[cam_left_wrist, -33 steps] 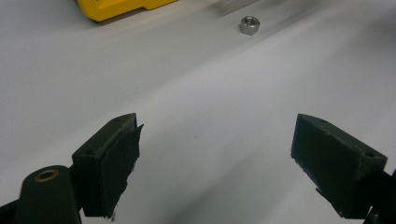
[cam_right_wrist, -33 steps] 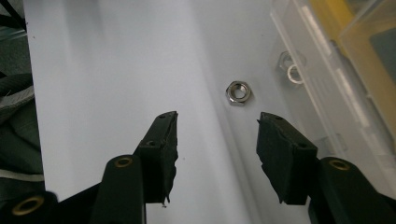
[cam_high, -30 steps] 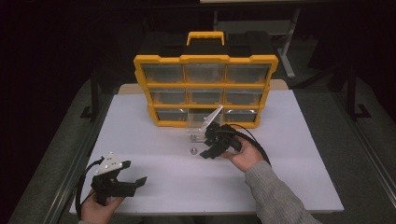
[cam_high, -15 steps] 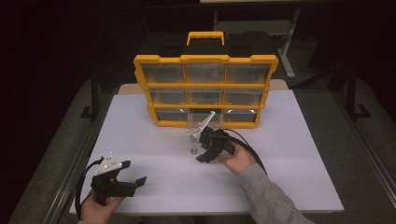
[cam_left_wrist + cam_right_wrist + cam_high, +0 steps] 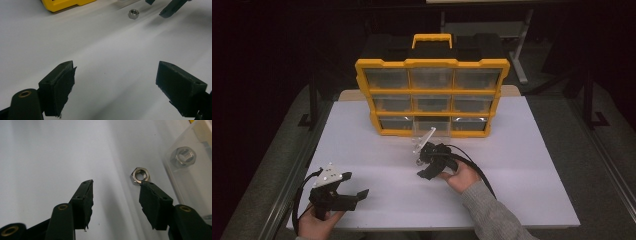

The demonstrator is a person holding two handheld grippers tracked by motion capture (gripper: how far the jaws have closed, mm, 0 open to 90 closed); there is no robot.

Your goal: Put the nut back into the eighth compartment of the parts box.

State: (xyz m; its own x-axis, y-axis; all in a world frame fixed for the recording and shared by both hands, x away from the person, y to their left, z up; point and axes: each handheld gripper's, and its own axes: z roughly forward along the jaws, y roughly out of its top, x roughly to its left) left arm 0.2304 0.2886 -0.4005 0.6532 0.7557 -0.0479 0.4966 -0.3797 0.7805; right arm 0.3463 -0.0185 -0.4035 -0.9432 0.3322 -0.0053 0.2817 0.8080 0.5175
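A: Left gripper (image 5: 343,192) low at near-left of white bench (image 5: 522,165), jaws wide apart, nothing between.
B: Right gripper (image 5: 115,192) mid-bench, jaws just closing a little, part open, nothing clamped. Steel nut (image 5: 140,175) flat on bench, at right jaw's tip, before yellow organizer (image 5: 432,95).

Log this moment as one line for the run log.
right gripper: open, lowering by hex nut, nothing held | left gripper: open, idle above table | organizer: upright behind
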